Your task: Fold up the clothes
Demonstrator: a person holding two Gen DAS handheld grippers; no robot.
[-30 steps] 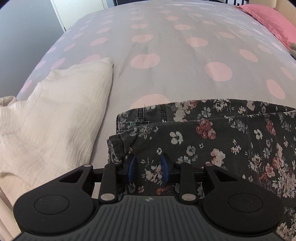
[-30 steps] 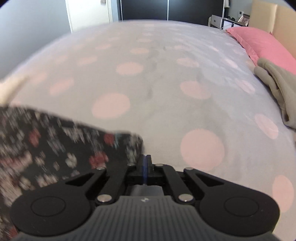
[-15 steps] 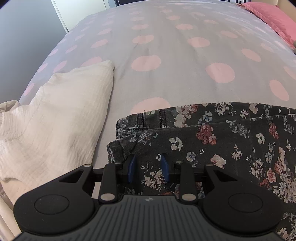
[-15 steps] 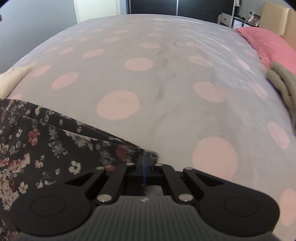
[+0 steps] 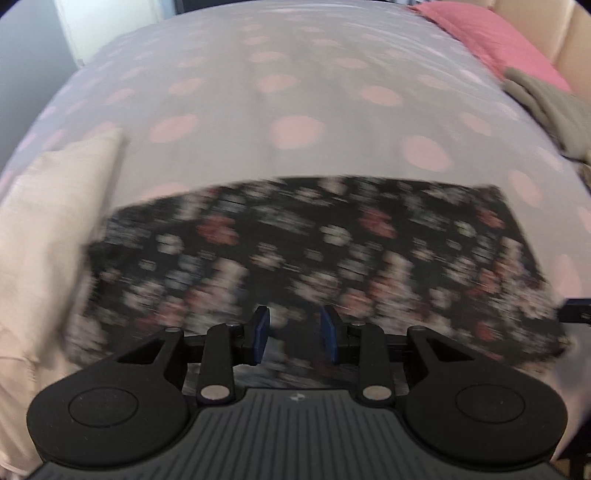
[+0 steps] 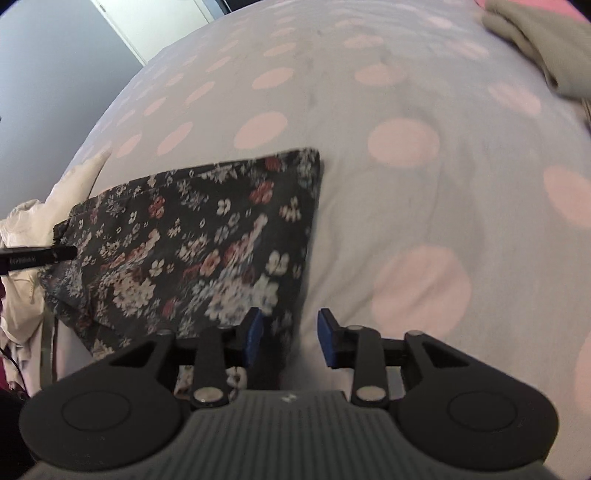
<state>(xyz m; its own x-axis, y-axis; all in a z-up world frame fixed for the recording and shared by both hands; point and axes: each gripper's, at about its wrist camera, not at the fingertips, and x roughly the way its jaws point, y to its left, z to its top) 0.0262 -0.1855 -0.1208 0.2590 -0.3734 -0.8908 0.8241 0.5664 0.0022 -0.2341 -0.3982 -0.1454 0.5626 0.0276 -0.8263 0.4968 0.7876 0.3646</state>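
Seen from the left wrist camera, the left gripper [image 5: 294,334] hovers with its blue pads apart and nothing between them, just over the near edge of the floral garment [image 5: 314,251], which lies folded into a broad dark band across the polka-dot bedspread [image 5: 295,92]; the view is blurred. A cream garment [image 5: 48,221] sits just left of the floral piece, a grey-beige garment [image 5: 546,107] lies well beyond its right end, and a pink pillow [image 5: 491,33] rests farther back still. From the right wrist camera, the right gripper [image 6: 290,336] also stands open and empty, its left pad over the floral garment's near right corner [image 6: 192,243] and its right pad over bare bedspread [image 6: 424,177]. The cream garment [image 6: 48,214] touches the floral piece's far left end.
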